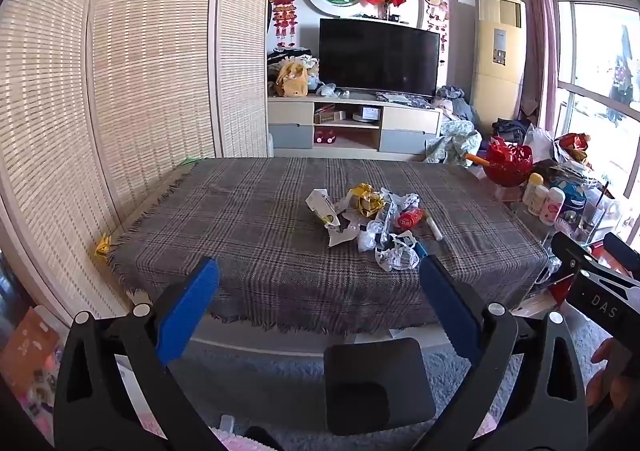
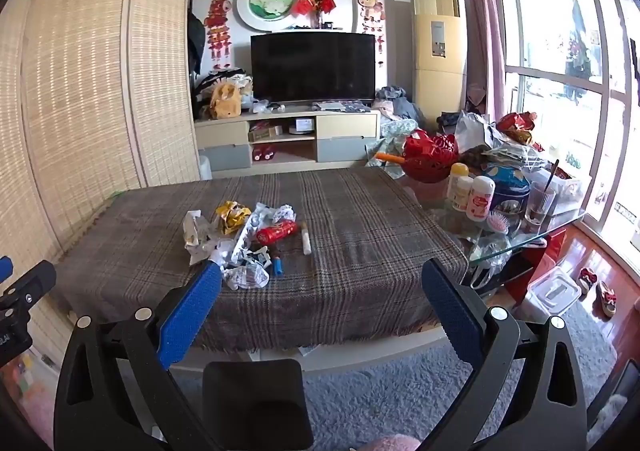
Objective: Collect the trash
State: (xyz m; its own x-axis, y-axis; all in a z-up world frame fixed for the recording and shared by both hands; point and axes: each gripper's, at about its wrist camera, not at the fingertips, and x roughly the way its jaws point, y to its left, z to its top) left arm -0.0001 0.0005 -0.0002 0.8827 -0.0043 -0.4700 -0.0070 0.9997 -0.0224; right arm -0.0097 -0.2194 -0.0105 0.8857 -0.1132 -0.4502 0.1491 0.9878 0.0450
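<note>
Over the plaid-covered table (image 1: pixel 248 211), both hand-held grippers, left (image 1: pixel 318 271) and right (image 2: pixel 320 275), tilt downward, spread wide, short of the trash pile (image 2: pixel 244 239).

Well ahead of the claw, a dark television (image 2: pixel 313 66) is standing on a low cabinet (image 2: pixel 288 139), with a yellow plush toy (image 2: pixel 226 101) sitting at its left end. Off to the claw's right, bottles (image 2: pixel 470 191), a red basket (image 2: pixel 432 155) and a glass (image 2: pixel 540 203) are crowding a glass side table (image 2: pixel 560 225). A woven screen (image 2: pixel 92 83) is standing far left.
</note>
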